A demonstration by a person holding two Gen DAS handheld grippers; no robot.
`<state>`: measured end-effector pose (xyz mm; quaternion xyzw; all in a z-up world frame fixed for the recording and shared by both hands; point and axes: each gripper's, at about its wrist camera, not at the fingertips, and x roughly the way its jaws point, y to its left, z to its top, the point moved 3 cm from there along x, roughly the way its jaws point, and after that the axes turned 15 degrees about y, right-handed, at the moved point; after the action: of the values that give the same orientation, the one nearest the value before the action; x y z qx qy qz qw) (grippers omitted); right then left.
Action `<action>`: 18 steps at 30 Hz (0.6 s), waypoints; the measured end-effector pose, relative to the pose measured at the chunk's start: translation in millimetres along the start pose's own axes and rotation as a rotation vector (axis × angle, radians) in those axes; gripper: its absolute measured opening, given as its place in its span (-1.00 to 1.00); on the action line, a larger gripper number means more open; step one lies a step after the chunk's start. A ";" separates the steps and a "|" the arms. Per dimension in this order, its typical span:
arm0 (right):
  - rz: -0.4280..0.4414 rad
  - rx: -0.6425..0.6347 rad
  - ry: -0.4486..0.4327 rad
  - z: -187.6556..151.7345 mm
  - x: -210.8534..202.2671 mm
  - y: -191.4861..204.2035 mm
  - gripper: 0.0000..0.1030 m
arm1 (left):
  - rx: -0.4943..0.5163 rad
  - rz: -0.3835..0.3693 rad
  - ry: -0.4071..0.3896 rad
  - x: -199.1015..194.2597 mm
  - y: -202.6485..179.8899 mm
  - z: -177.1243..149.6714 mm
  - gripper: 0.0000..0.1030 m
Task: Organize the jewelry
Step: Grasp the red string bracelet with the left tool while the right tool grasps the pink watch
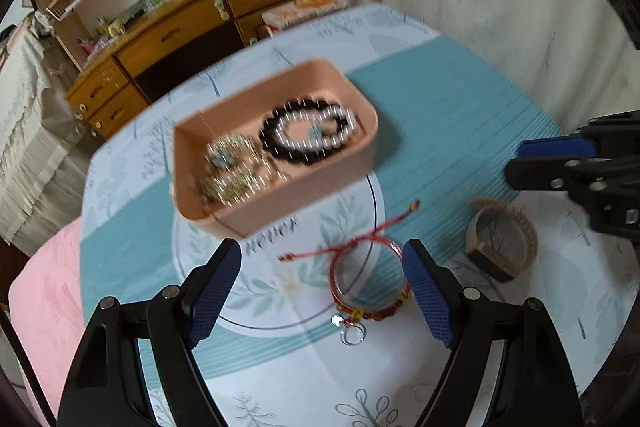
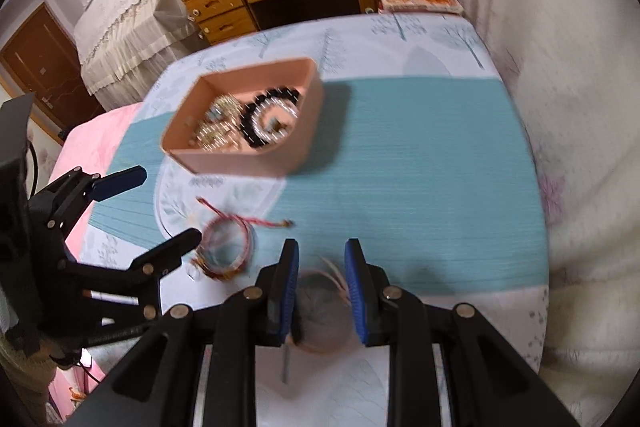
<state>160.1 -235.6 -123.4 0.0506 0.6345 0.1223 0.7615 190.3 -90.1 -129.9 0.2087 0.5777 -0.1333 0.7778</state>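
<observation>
Jewelry being sorted: a red bracelet [image 1: 370, 281] and a woven bangle [image 1: 502, 239] lie loose on the tablecloth [image 1: 460, 131], nearer the person than the pink tray [image 1: 280, 211].
The left gripper [image 1: 322, 291] stands wide apart, empty, with the red bracelet just ahead between its fingers; its cords trail toward the tray. The right gripper [image 2: 322, 291], part closed and empty, frames the bangle. The tray holds beaded bracelets [image 1: 308, 131] and gold pieces [image 1: 236, 167]. The cloth reads "never" [image 1: 274, 233].

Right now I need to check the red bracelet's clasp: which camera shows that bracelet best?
The left wrist view: the red bracelet lies centred, cords and ring visible. The right wrist view shows it smaller, blurred, partly behind the left hand-held gripper.
</observation>
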 end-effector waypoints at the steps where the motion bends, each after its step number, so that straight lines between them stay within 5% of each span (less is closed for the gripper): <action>1: -0.003 0.004 0.007 -2.0 2.2 -3.5 -0.53 | -0.004 -0.006 0.017 5.8 -0.8 -0.4 0.58; 12: 0.007 -0.020 0.093 -12.2 32.4 -13.0 -0.53 | -0.145 -0.131 0.155 44.1 21.9 -2.3 0.57; 18: -0.012 -0.046 0.110 -11.9 40.9 -7.9 -0.53 | -0.155 -0.180 0.216 53.9 24.3 -7.7 0.13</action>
<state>156.1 -233.9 -166.5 0.0225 0.6728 0.1346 0.7271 210.7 -63.2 -179.0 0.1083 0.6829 -0.1343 0.7099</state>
